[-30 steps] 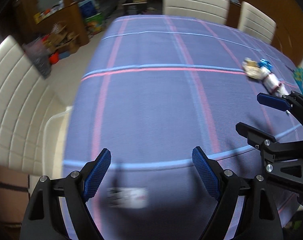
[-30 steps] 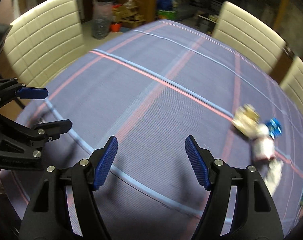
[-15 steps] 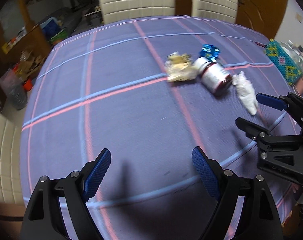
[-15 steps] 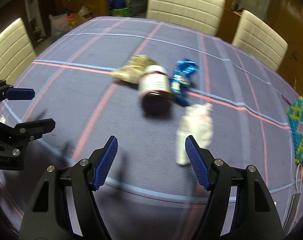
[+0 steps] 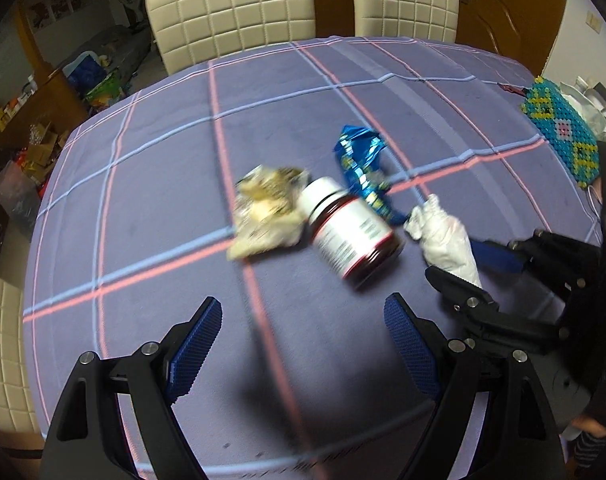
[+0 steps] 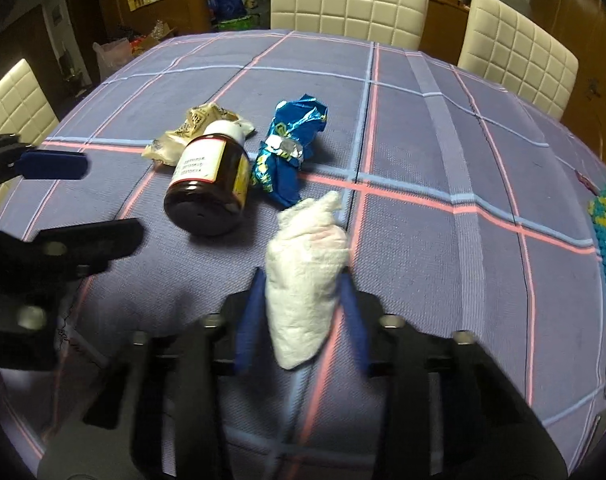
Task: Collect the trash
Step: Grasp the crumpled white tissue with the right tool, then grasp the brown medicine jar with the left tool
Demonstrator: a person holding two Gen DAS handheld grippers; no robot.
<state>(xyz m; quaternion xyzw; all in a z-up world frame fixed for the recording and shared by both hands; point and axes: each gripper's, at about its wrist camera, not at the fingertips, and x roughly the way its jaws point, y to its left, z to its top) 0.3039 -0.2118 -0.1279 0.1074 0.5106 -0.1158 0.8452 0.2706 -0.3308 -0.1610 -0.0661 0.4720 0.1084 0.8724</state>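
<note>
Several pieces of trash lie on the purple plaid tablecloth [image 5: 151,184]: a crumpled beige wrapper [image 5: 267,210], a dark pill bottle [image 5: 351,232] on its side with a white cap, a blue foil wrapper [image 5: 363,168] and a crumpled white tissue [image 5: 447,236]. My right gripper [image 6: 299,300] has its blue pads closed against the white tissue [image 6: 307,272]. It also shows in the left wrist view [image 5: 459,262]. My left gripper [image 5: 303,348] is open and empty, just short of the bottle [image 6: 211,176].
Cream padded chairs [image 5: 231,12] stand around the table. A teal and yellow beaded object [image 5: 563,132] lies at the right edge. Boxes and bags [image 5: 35,152] clutter the floor to the left. The blue wrapper [image 6: 291,144] and beige wrapper [image 6: 191,132] lie beyond the bottle.
Both grippers swung toward the trash and moved closer. My right gripper's jaws went from wide open to closed on the white tissue. My left gripper stayed open.
</note>
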